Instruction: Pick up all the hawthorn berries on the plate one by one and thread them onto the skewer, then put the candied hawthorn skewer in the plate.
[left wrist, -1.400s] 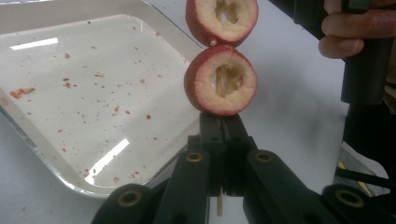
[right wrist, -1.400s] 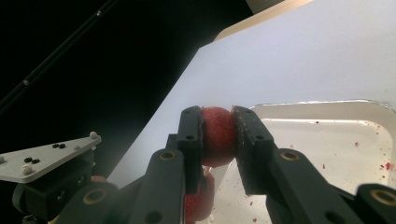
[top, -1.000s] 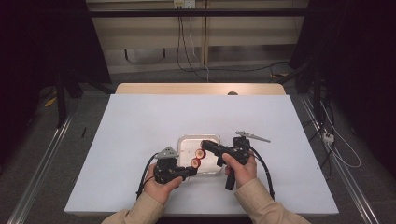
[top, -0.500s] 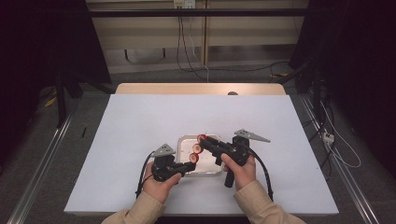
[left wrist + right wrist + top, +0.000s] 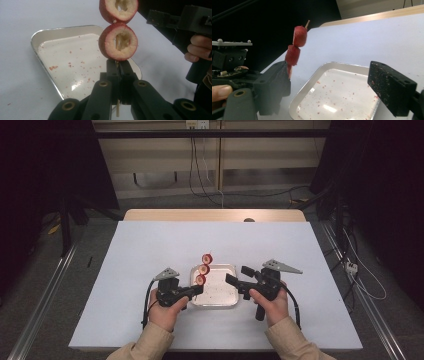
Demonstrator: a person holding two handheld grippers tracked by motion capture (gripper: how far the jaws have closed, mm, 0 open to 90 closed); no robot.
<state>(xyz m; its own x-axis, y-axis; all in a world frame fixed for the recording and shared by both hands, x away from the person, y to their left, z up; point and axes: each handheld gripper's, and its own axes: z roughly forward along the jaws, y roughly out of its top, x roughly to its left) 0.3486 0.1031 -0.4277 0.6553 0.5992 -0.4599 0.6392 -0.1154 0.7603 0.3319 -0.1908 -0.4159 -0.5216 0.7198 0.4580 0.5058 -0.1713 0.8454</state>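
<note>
red-skinned, pale-cored round fruit slices [image 5: 203, 269] sit threaded on a thin wooden skewer [image 5: 117, 113], which the left gripper [image 5: 196, 290] pinches tight at its lower end, holding the stack upright over the near-left corner of the shallow, crumb-speckled metal tray [image 5: 222, 295]. the right gripper [image 5: 239, 278], over the tray's right edge, has just been opening its jaws and stands wide with nothing between them. with so short a purchase, the top-heavy skewer could pivot in the pads and tip, dropping slices outside the tray.
</note>
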